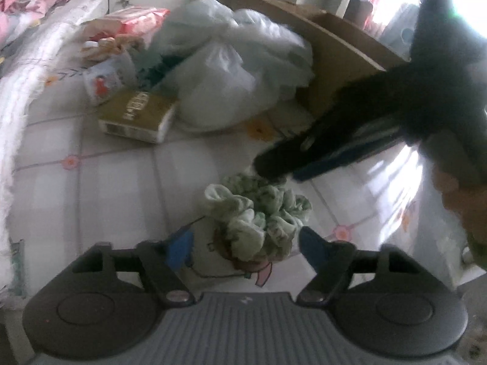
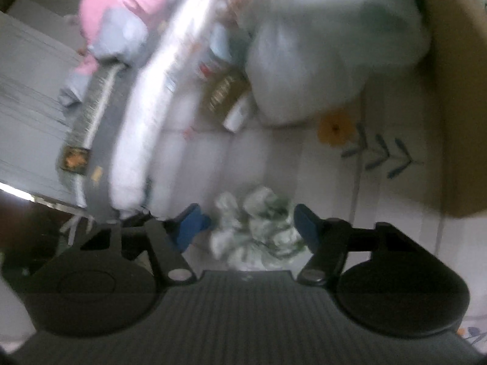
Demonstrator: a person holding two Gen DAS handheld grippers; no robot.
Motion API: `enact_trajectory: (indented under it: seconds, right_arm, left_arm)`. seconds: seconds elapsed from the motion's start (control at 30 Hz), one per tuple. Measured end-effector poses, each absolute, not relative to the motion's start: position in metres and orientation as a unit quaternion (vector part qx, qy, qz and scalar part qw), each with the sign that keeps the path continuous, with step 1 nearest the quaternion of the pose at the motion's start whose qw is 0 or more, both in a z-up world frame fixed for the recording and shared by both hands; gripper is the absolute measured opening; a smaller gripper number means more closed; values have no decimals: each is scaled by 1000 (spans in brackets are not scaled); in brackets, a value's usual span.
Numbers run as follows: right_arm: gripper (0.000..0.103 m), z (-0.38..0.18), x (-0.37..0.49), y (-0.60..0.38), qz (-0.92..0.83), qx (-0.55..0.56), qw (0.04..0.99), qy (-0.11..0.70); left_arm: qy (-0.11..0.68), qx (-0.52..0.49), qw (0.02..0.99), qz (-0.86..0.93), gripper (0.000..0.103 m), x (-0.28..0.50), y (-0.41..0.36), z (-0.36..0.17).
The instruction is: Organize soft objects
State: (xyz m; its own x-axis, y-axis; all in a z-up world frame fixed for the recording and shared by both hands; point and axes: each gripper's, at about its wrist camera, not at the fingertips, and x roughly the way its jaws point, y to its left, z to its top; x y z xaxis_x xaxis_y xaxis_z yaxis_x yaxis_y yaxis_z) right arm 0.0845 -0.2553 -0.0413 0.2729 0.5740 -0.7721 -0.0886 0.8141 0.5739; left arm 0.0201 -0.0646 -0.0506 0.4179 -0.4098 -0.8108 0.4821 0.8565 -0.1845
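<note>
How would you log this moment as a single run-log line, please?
stage: approach | target: green-white scrunchie on bedsheet | left gripper: open, straddling it | right gripper: open, at it | grasp: none

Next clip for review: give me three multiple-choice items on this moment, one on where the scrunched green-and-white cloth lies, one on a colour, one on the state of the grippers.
1. Where does the green-and-white cloth lie?
A. on the patterned bedsheet, between the left gripper's open fingers
B. inside the cardboard box
C. on top of the white plastic bag

2. What colour are the pads on the gripper fingers?
A. red
B. blue
C. yellow

3. How does the right gripper stand?
A. shut with nothing in it
B. open, fingers either side of the cloth
C. out of view

Answers: 1 A, the cloth sits on the bedsheet just ahead of the left gripper, apart from the cardboard box and the plastic bag. 2 B, the left wrist view shows blue pads. 3 B, the right wrist view shows both fingers spread with the cloth between them.
</note>
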Motion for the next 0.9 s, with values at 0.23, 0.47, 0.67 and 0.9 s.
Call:
enact_trajectory:
  seconds: [0.23,0.47,0.67,0.9]
  right_arm:
    - [40,-61,90,-239,210,222,765,567]
    - [39,-56,121,-213,246,236,763,549]
    - [42,-17,148,-195,260,206,789,517]
    - [49,55,212,-179,265,110,833,473]
  left_arm:
    - [464,17,848,-255,44,29,-60,-54]
    - [457,-21,868,-192,37,47,-22,-49]
    - [440,-55,884,-152,62,63,13,-33]
    - [389,-62,909,-137,66,99,28,0]
